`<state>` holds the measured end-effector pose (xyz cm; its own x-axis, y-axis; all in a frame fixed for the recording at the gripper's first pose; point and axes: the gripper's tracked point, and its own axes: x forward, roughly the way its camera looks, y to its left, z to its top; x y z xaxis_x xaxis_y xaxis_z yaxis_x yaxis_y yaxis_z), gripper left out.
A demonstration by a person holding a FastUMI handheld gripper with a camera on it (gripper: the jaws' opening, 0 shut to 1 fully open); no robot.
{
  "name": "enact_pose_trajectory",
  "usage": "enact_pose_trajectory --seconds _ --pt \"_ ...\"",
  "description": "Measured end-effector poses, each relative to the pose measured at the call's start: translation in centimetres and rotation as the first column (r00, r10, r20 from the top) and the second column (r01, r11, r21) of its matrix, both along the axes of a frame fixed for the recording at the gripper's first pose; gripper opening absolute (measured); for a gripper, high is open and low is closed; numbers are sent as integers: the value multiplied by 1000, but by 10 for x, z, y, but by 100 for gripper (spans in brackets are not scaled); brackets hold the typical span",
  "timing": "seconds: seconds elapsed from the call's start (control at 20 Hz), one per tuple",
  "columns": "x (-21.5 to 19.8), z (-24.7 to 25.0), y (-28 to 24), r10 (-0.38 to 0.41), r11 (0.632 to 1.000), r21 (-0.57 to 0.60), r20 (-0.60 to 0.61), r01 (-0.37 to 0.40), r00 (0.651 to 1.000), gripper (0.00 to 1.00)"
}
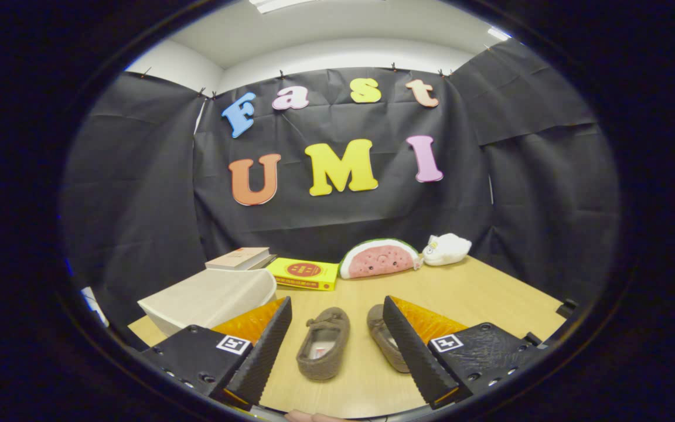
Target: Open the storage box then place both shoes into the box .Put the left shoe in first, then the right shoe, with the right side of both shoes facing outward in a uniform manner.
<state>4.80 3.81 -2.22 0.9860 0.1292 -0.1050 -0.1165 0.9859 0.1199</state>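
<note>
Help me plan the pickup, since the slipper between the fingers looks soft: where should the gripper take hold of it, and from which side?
Probably across the slipper's heel rim, coming down from above. Its opening faces up and its length runs away from the open gripper, so the fingers could straddle the narrow width and pinch the side walls. The second slipper lies close to the right finger, so stay clear of it.

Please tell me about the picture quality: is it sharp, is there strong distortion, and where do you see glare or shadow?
Gripper view: fisheye distortion bends the table edge and the storage box; focus is sharp on the two shoes, one lying between the open tool's fingers, the other partly hidden behind one finger; light is even, shadows under the shoes are soft; the ceiling lights give the brightest glare.
</note>
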Motion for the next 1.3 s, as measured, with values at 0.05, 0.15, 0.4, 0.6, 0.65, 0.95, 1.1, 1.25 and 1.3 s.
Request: enact_pose_trajectory --seconds 0.05,0.15,0.4,0.6,0.65,0.95,1.1,1.25,1.3 --pt "9 -2 9 28 999 17 -16 -28 999 95" --pt "28 -2 28 86 994 65 -42 -84 995 95" --pt "76 -15 75 316 927 257 -139 -273 939 95" --pt "99 -35 107 562 774 489 -234 -403 793 96" --pt "102 -40 114 610 736 528 -247 -424 753 95" --pt "108 -55 145 807 530 721 -267 -447 526 95" --pt "109 -69 159 865 450 791 -273 -413 420 95" --pt "112 -73 161 883 420 826 -277 -376 380 89" --pt "112 -65 159 889 403 832 -255 -381 381 82"
